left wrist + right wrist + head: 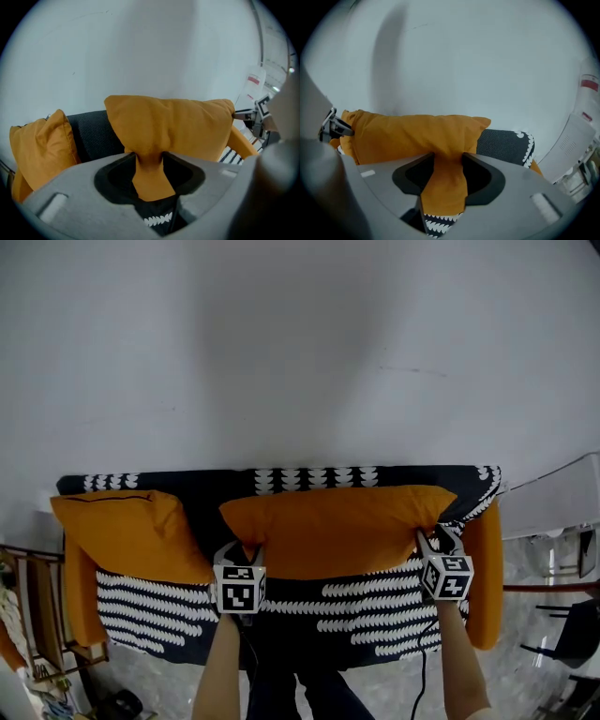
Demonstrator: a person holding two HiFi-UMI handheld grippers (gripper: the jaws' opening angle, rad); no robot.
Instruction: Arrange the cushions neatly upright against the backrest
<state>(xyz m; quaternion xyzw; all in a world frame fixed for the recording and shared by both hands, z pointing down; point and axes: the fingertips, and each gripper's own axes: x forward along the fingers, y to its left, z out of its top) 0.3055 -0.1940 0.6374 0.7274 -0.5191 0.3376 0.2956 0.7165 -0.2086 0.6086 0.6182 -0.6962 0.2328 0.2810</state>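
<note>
A long orange cushion (337, 531) stands upright against the dark backrest (281, 479) of the sofa. My left gripper (242, 551) pinches its lower left corner and my right gripper (438, 538) pinches its lower right corner. In the left gripper view the orange cushion (173, 126) necks in where a fold of it fills my left gripper (149, 159). The right gripper view shows the orange cushion (417, 136) squeezed the same way in my right gripper (448, 159). A second orange cushion (127, 535) (42, 145) leans on the backrest at the left.
The sofa seat (375, 610) is dark with white patterned stripes, and an orange armrest (485, 568) closes each end. A white wall rises behind the backrest. A wooden rack (33, 615) stands left of the sofa and a dark chair (572, 629) at the right.
</note>
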